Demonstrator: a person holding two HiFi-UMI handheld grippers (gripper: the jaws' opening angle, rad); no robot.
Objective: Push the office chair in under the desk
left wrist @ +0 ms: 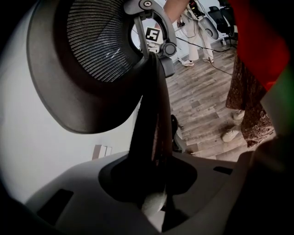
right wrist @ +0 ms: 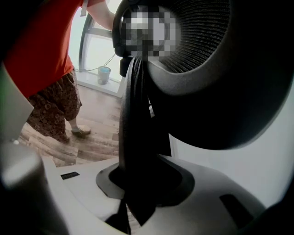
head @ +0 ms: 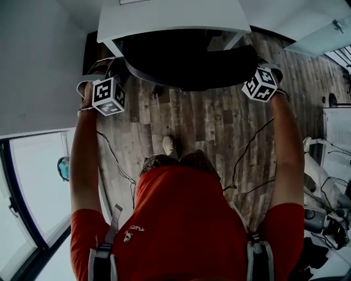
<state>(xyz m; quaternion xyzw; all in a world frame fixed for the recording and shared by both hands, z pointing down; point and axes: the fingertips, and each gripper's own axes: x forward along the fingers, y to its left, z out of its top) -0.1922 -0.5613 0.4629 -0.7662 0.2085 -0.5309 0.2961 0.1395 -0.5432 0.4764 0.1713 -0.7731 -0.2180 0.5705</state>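
Observation:
The black office chair (head: pixel 186 60) stands at the white desk (head: pixel 164 16), its seat under the desktop and its curved backrest toward me. My left gripper (head: pixel 116 71) is shut on the backrest's left edge, and my right gripper (head: pixel 258 66) is shut on its right edge. In the left gripper view the dark backrest edge (left wrist: pixel 149 119) runs down between the jaws of my left gripper (left wrist: pixel 154 183), with the mesh back (left wrist: pixel 98 41) above. In the right gripper view the backrest edge (right wrist: pixel 135 124) likewise sits between the jaws of my right gripper (right wrist: pixel 138 193).
Wooden plank floor (head: pixel 214 121) lies between me and the chair, with my shoe (head: pixel 169 146) on it. Cables (head: pixel 247 148) trail across the floor. A glass window (head: pixel 33 181) is at the left with a blue bucket (head: pixel 63 167) by it. Equipment (head: pixel 329 181) stands at the right.

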